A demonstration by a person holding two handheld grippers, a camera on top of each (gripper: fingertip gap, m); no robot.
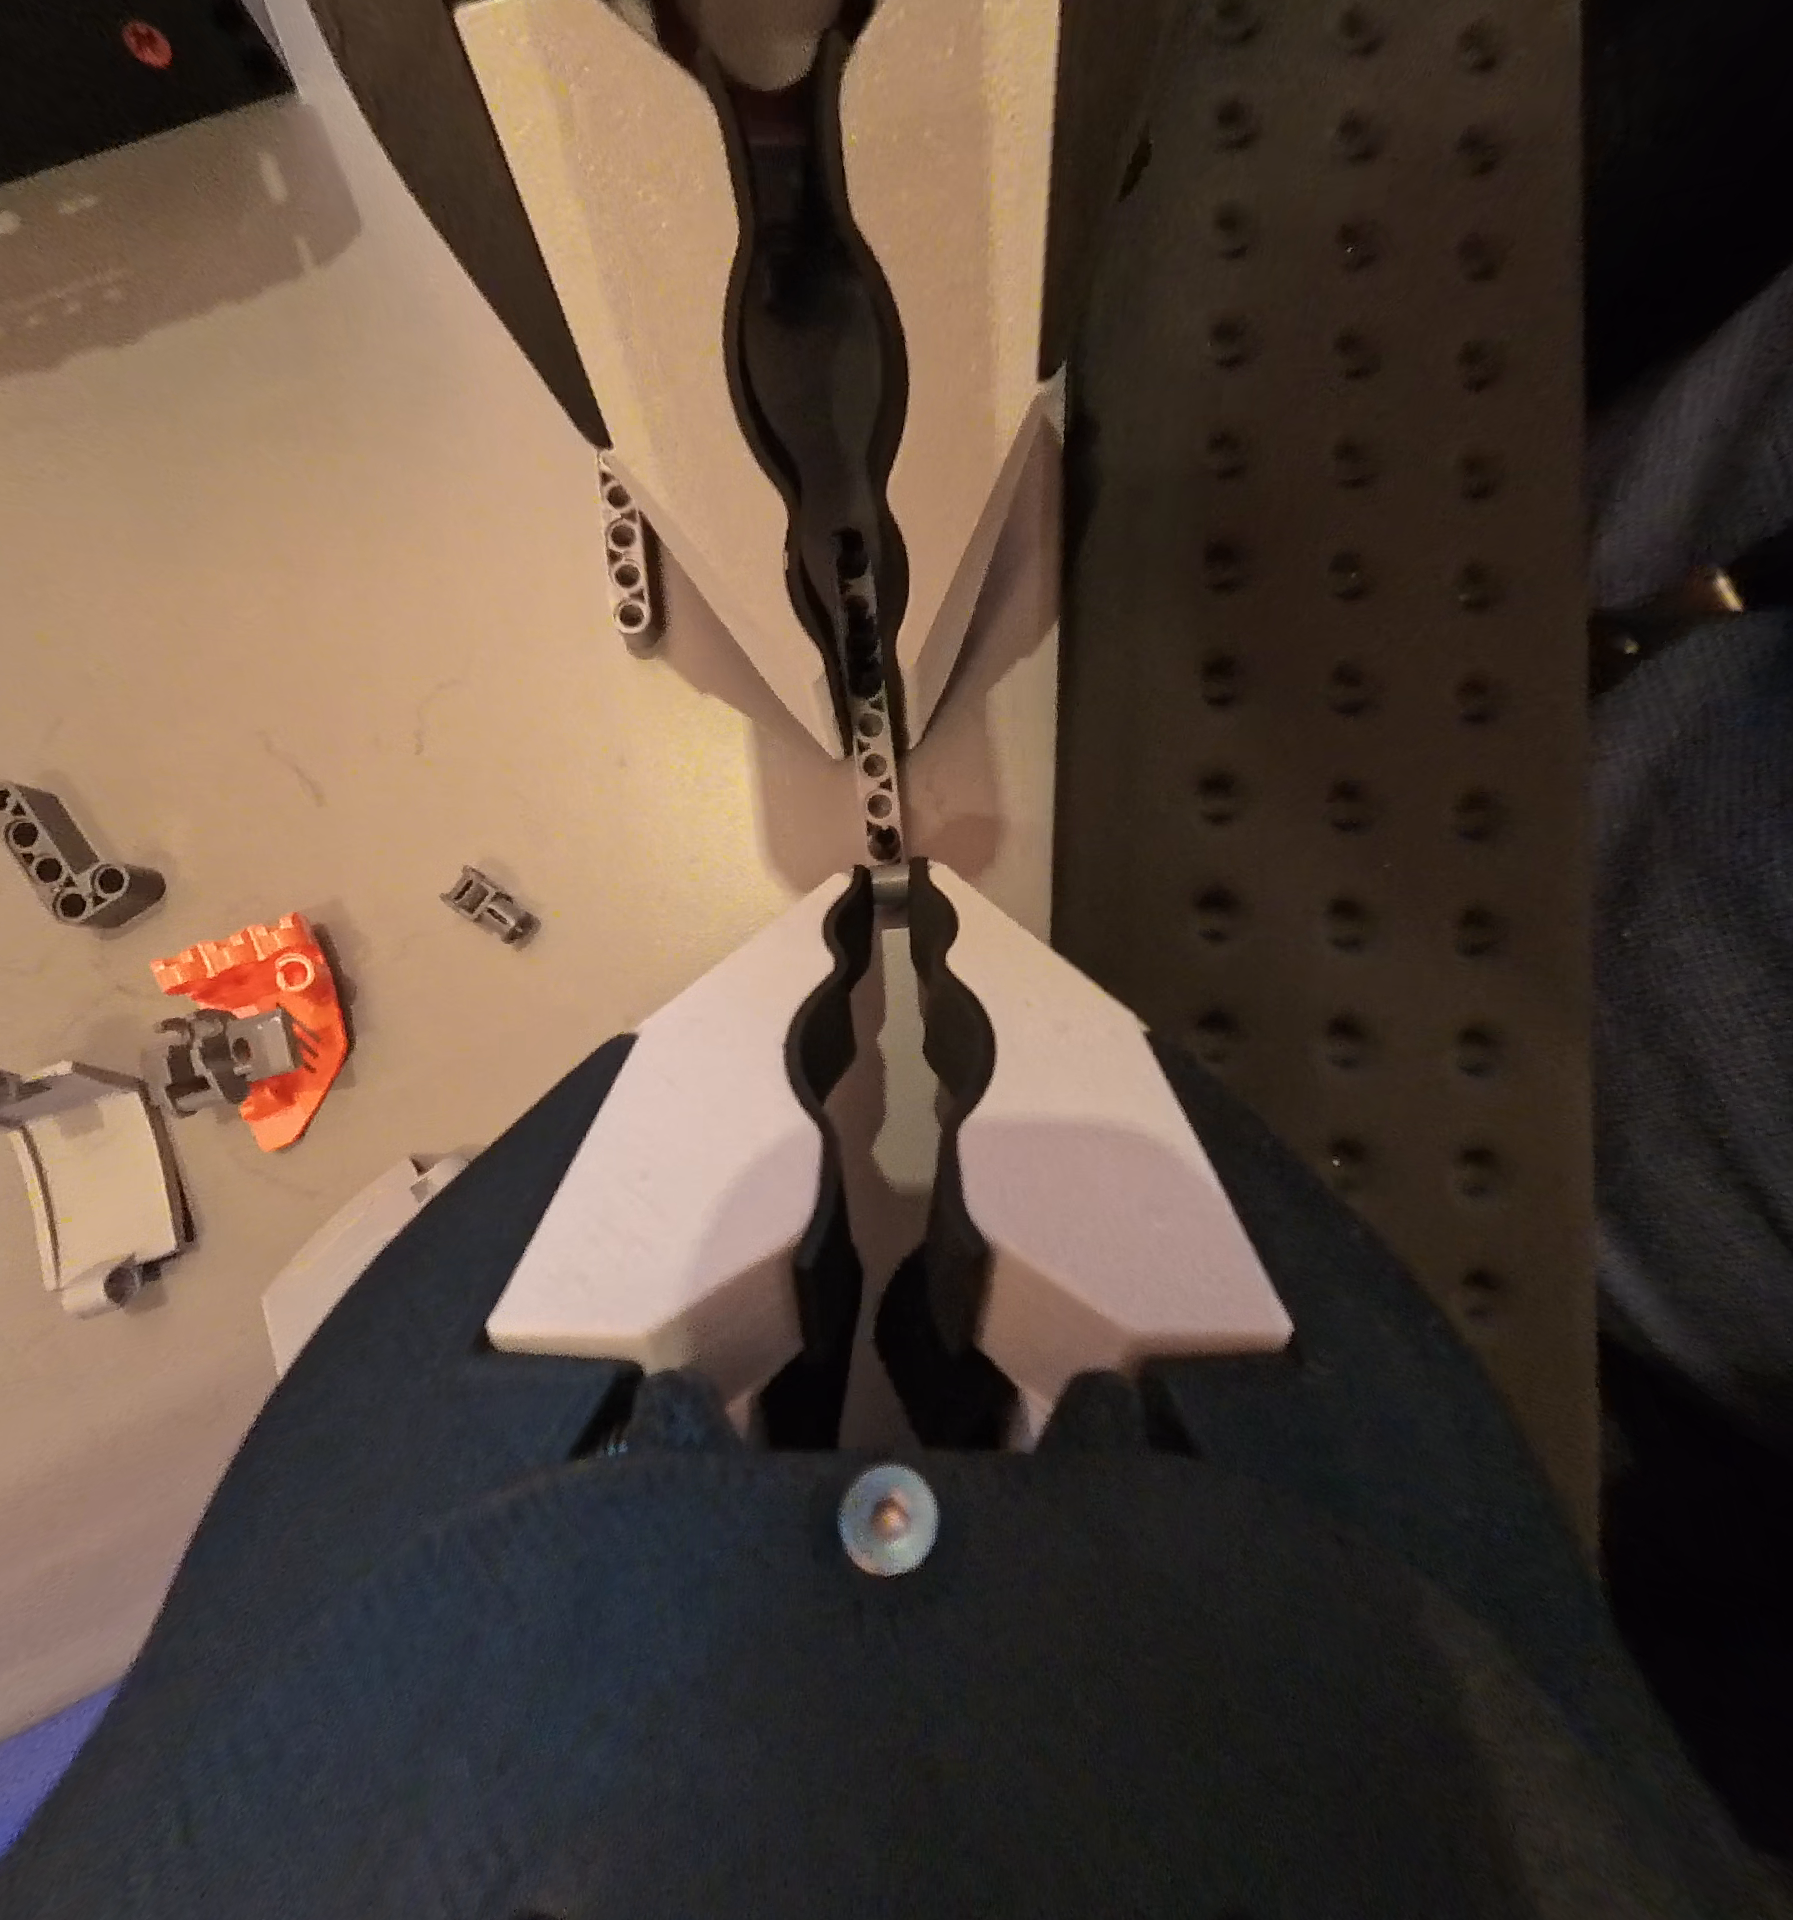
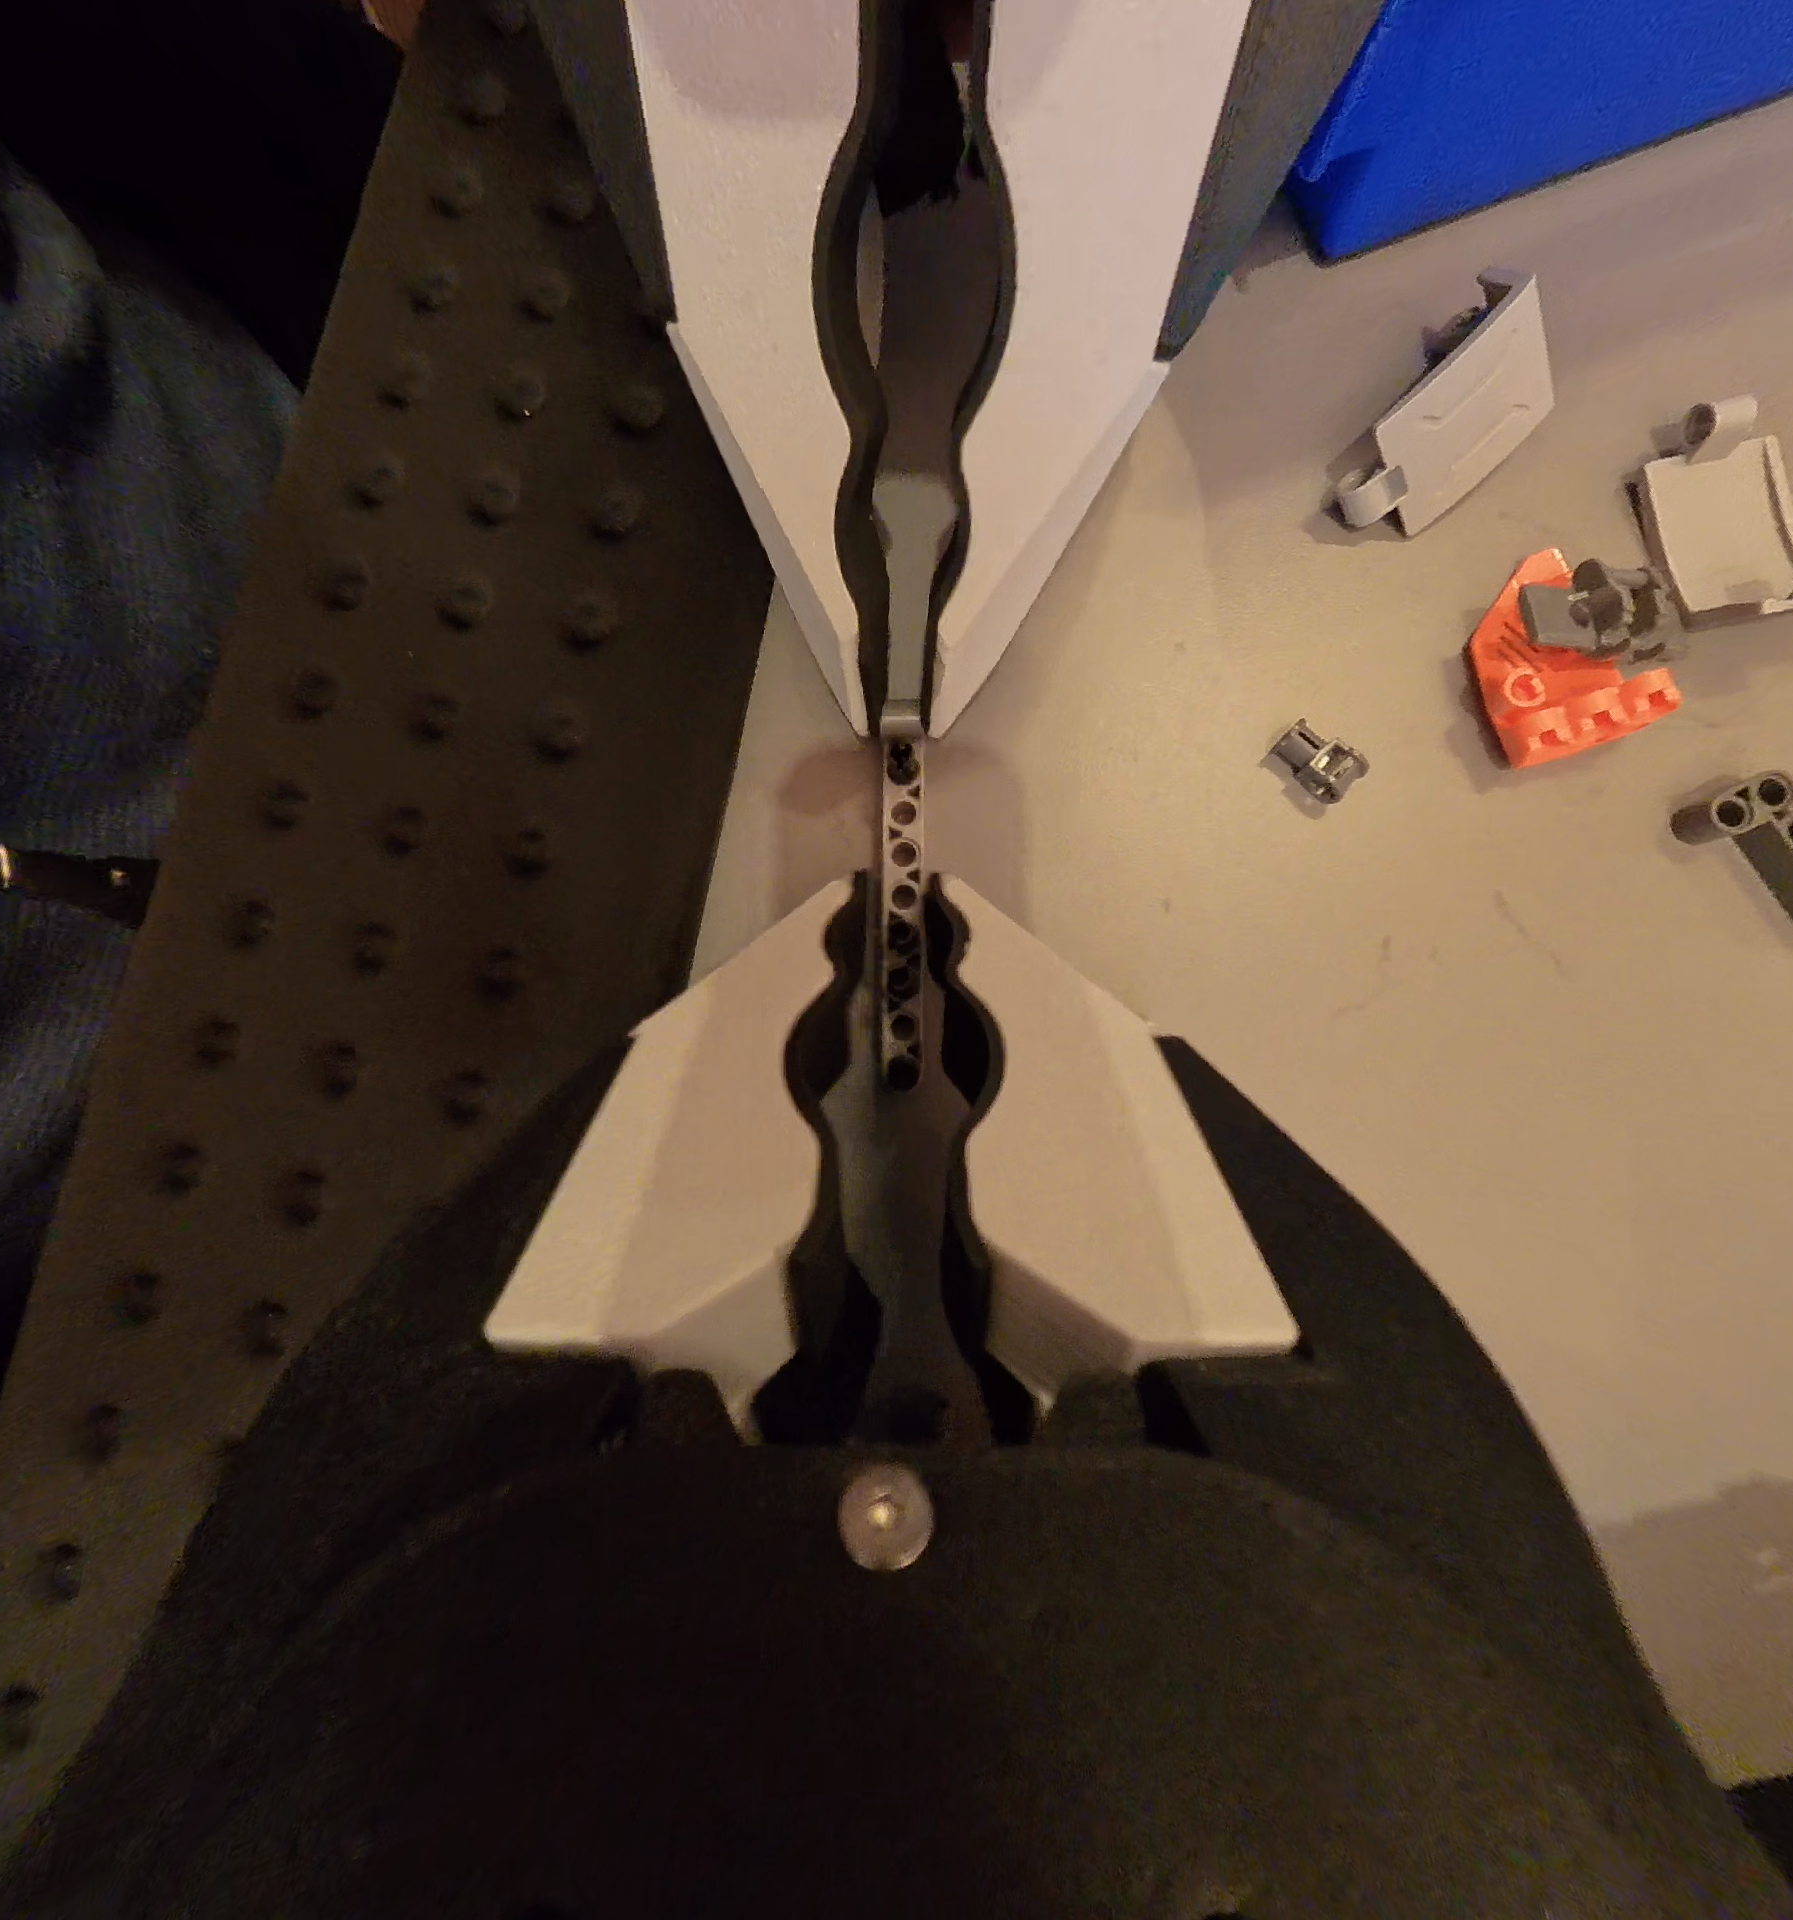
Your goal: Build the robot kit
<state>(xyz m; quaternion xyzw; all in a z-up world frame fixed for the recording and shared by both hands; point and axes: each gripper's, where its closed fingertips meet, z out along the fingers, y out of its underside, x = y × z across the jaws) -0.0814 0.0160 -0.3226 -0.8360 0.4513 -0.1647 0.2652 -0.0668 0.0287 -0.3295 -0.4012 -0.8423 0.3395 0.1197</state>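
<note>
My left gripper (image 1: 892, 883) is shut on a smooth light grey piece (image 1: 907, 1039) that runs back between its jaws. My right gripper (image 2: 897, 883) is shut on a thin grey beam with a row of holes (image 2: 902, 831). The two grippers face each other tip to tip just above the pale tabletop (image 1: 300, 623). The beam's free end (image 1: 879, 800) meets the tip of the smooth piece (image 2: 907, 665) in the small gap between them. The far gripper shows at the top of each view: the right one (image 1: 876, 743), the left one (image 2: 902, 727).
A black studded baseplate (image 1: 1339, 727) (image 2: 404, 831) lies beside the grippers. Loose parts lie on the table: an orange piece (image 1: 258, 1039), grey curved panels (image 1: 92, 1184), a dark L-shaped beam (image 1: 61, 862), a small connector (image 1: 492, 904), another holed beam (image 1: 627, 561). A blue bin (image 2: 1598, 104) stands behind. The small connector (image 1: 492, 904) is about 7 cm from both grippers' fingertips. The right camera catches it too, in the right wrist view (image 2: 1312, 755).
</note>
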